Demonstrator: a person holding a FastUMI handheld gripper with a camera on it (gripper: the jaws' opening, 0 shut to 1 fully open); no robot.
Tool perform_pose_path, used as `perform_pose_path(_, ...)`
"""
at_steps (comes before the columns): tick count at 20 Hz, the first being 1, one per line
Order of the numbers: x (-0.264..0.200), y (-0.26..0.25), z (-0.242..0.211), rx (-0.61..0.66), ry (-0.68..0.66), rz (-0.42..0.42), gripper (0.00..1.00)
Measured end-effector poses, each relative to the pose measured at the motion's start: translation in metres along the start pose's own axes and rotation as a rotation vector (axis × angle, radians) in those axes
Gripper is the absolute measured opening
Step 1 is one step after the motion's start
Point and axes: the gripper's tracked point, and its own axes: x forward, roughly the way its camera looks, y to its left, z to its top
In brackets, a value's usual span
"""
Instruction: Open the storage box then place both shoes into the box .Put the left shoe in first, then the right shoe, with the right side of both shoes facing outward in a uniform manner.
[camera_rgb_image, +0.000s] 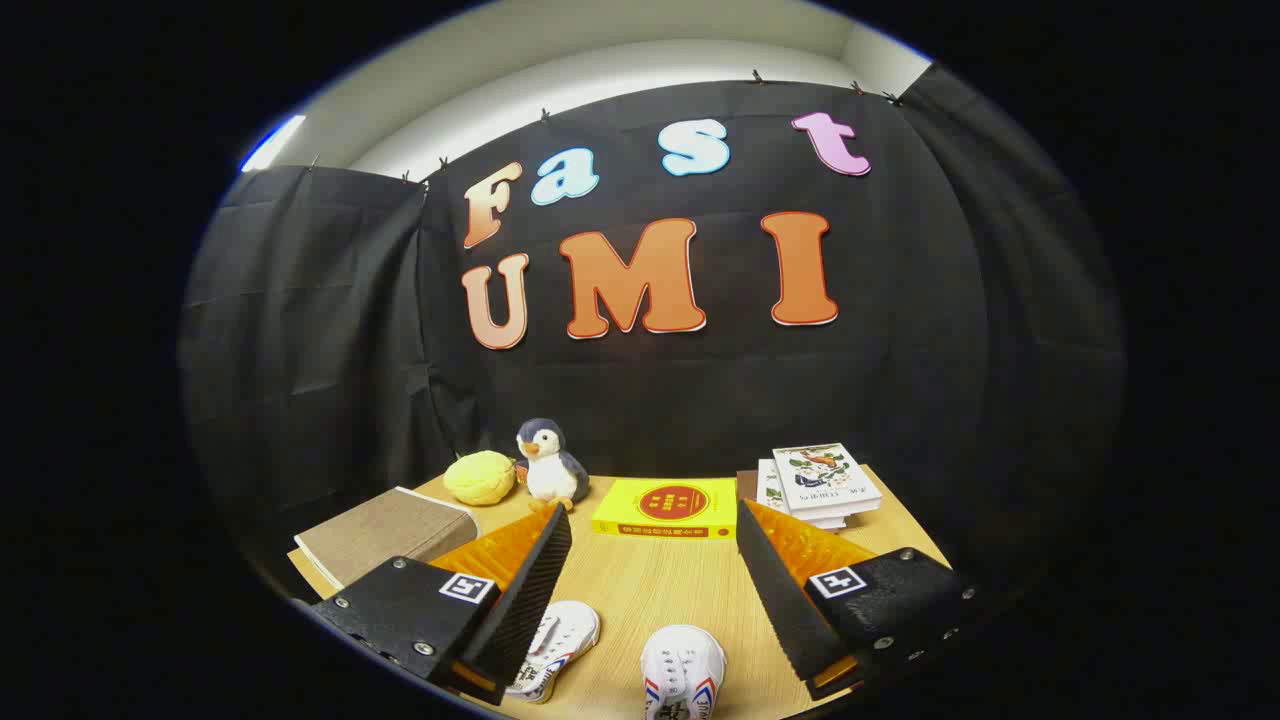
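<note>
Near the front edge of the surface (650, 590) two white shoes lie, one (555, 645) against the left finger, the other (683, 672) between the fingers (655, 540), which stand wide apart and hold nothing. At the left edge sits the closed storage box (385, 535); mixing up left and right shoes looks the main risk. Book titles are too small to read.

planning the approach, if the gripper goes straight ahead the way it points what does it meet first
Probably the flat yellow book, lying on the wooden table just beyond the open gripper; depth is unclear, so it might pass above it to the black cloth wall.
</note>
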Motion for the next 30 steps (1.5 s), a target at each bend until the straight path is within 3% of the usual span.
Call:
perform_pose_path(8,0.006,0.018,-0.045,0.085,0.109,0.052,0.98)
perform_pose_path(17,0.007,0.040,-0.072,0.068,0.180,0.093,0.99)
perform_pose_path(20,0.014,0.065,-0.094,0.144,0.238,0.180,0.98)
perform_pose_path(25,0.024,0.125,-0.145,0.416,0.422,0.369,0.99)
perform_pose_path(30,0.021,0.180,-0.171,0.577,0.536,0.535,0.98)
